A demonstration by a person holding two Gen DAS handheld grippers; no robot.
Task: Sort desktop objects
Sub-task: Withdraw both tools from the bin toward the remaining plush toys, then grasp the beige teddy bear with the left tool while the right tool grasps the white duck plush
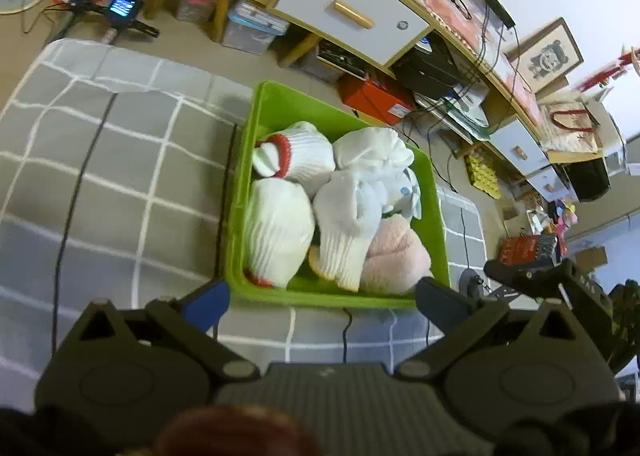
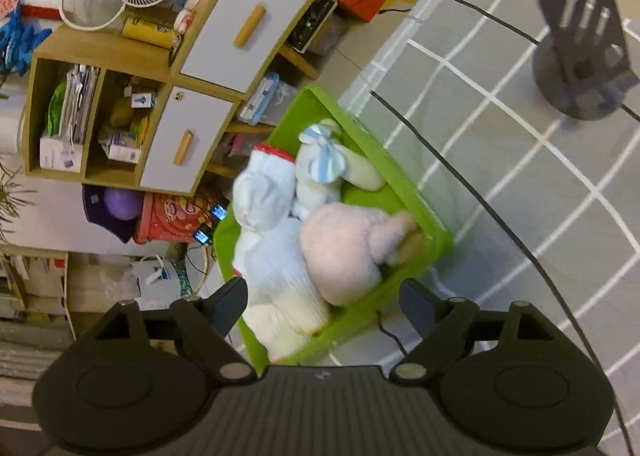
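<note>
A green bin (image 1: 248,159) stands on the grey checked cloth, packed with rolled knit bundles. Among them are a white one with red trim (image 1: 304,155), a plain white one (image 1: 280,232), a white and pale blue one (image 1: 368,199) and a pink one (image 1: 396,260). My left gripper (image 1: 322,296) hangs open over the bin's near wall, holding nothing. In the right wrist view the same bin (image 2: 400,183) lies ahead, with the pink bundle (image 2: 340,252) and a white bundle (image 2: 280,268) nearest. My right gripper (image 2: 324,292) is open above the bin's near end, its pads touching nothing.
Thin black cables (image 1: 80,175) run across the checked cloth (image 1: 120,115). A black stand (image 2: 580,55) sits on the cloth to the right of the bin. Beyond the table edge are a drawer cabinet (image 1: 352,15), boxes and clutter on the floor.
</note>
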